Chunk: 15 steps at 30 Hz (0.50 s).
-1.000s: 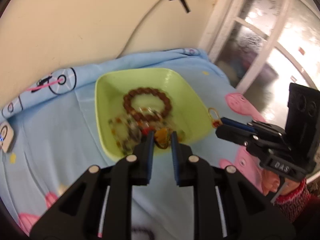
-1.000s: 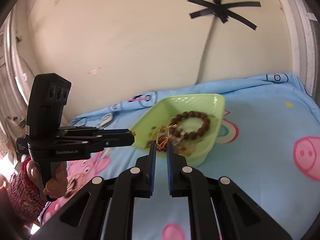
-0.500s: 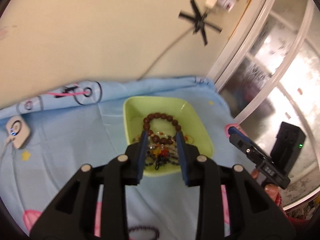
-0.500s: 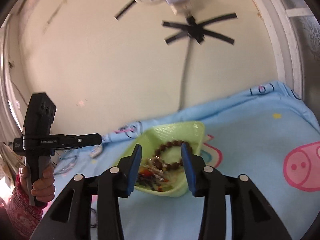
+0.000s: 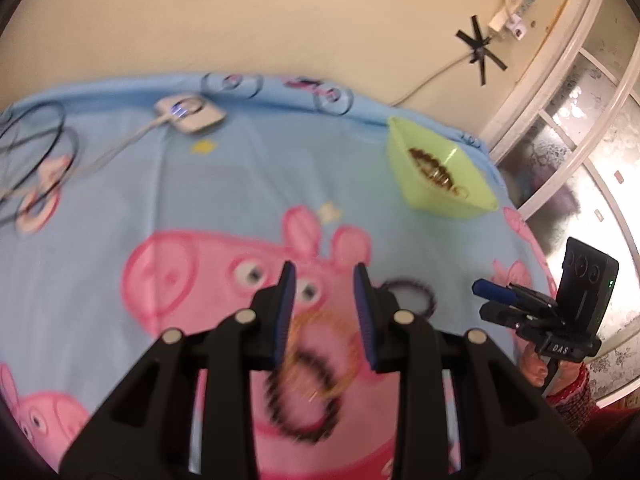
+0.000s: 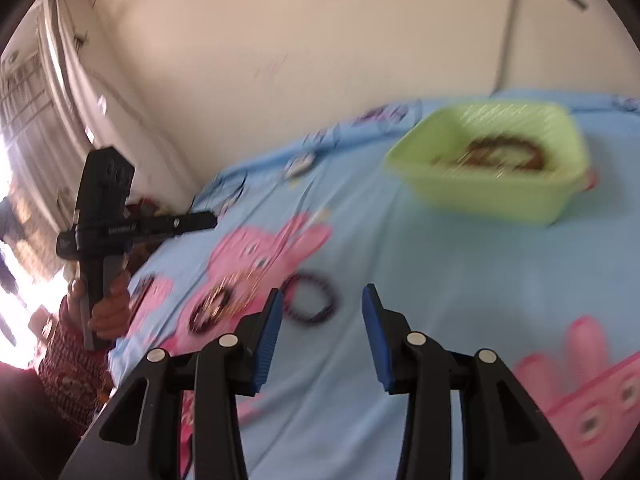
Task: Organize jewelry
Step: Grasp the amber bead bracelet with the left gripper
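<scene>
A green tray [image 5: 472,204] [image 6: 500,200] holds a brown bead bracelet [image 5: 430,164] [image 6: 508,152] and other jewelry at the far side of the blue cartoon cloth. My left gripper [image 5: 325,280] is open and empty above a black bead bracelet [image 5: 298,396] and a thin gold chain [image 5: 340,328] lying on the pink pig print. A dark bracelet [image 5: 412,292] [image 6: 314,296] lies just right of it. My right gripper [image 6: 322,300] is open and empty, next to that dark bracelet. The other black bracelet [image 6: 210,308] shows blurred to its left.
A white charger puck [image 5: 190,114] with its cable and black wire loops [image 5: 36,152] lie at the far left of the cloth. A wall is behind, with a window frame [image 5: 560,92] at the right. Each gripper shows in the other's view [image 5: 540,316] [image 6: 132,228].
Both grippers have opened over the tray, dropped their jewelry there, and pulled back and down toward the near bracelets. The tray now lies far ahead of both.
</scene>
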Available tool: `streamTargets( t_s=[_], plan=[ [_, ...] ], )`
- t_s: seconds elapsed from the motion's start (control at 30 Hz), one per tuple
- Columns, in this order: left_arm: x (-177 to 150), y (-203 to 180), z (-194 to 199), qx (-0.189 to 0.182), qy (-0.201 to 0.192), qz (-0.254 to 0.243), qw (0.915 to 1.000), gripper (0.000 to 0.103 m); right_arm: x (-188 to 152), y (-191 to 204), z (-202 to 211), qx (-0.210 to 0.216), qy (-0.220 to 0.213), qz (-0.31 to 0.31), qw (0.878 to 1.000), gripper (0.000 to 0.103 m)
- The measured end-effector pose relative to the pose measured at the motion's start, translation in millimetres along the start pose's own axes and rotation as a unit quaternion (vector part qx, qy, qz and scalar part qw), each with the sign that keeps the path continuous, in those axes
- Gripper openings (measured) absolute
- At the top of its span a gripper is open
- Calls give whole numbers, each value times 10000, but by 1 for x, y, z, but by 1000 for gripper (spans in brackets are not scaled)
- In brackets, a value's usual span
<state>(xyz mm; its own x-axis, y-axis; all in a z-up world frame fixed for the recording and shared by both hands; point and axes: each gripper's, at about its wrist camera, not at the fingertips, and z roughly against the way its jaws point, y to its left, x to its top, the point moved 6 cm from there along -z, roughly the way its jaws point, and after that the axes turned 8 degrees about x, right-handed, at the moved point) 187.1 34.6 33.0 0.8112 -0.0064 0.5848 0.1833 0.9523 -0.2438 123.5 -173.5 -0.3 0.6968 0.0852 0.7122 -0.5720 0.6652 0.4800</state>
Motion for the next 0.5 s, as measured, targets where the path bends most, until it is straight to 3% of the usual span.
streamTargets(
  t_s=[0.13, 0.3, 0.4, 0.5],
  plan=[
    [-28, 12, 4, 208, 93, -105, 9997, 28, -7, 30, -19, -27, 329, 349, 9988, 17],
    [-43, 16, -1, 137, 182, -135, 9996, 28, 3, 43, -46, -84, 582, 476, 9971, 16],
    [-44, 8, -8, 201, 203, -330, 9990, 28, 13, 52, -68, -105, 698, 658, 9953, 1],
    [-44, 1, -27, 622, 334, -634, 9955, 28, 17, 58, -96, -211, 892, 808, 9925, 0]
  ],
)
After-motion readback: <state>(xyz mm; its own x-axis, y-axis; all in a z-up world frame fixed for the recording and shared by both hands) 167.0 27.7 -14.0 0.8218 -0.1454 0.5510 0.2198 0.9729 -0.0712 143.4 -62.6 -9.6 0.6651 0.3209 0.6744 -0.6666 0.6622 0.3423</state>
